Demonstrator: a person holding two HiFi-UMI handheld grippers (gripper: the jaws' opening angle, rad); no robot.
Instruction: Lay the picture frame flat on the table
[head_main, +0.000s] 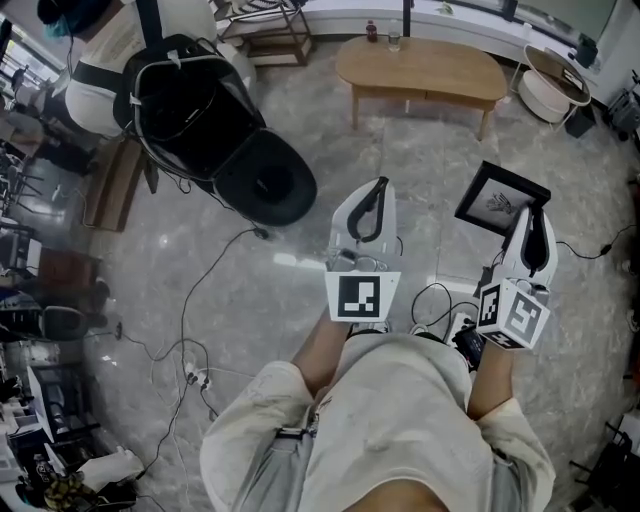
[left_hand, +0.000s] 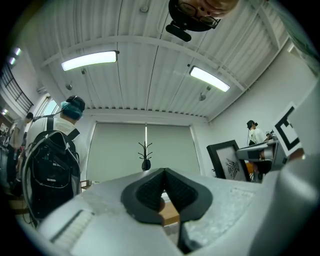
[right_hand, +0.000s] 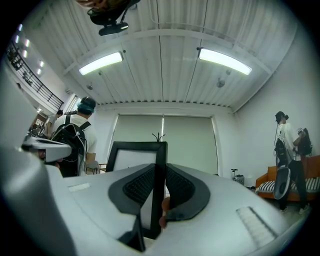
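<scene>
The picture frame (head_main: 501, 199) is black with a white mat and a small dark drawing. It hangs in the air over the grey floor, tilted, held by one side rail. My right gripper (head_main: 537, 218) is shut on that rail; in the right gripper view the black rail (right_hand: 159, 165) runs upright between the ribbed pads (right_hand: 137, 187). My left gripper (head_main: 374, 192) hovers to the left of the frame, shut and empty, its pads (left_hand: 150, 187) meeting at the tip. The left gripper view shows the frame (left_hand: 227, 160) off to the right. The low wooden table (head_main: 430, 62) stands farther ahead.
A bottle (head_main: 372, 31) and a glass (head_main: 394, 40) stand on the table's far edge. A person with a black backpack (head_main: 195, 115) stands at the left. Cables (head_main: 190, 375) trail over the floor. A round white side table (head_main: 553, 82) is at the right.
</scene>
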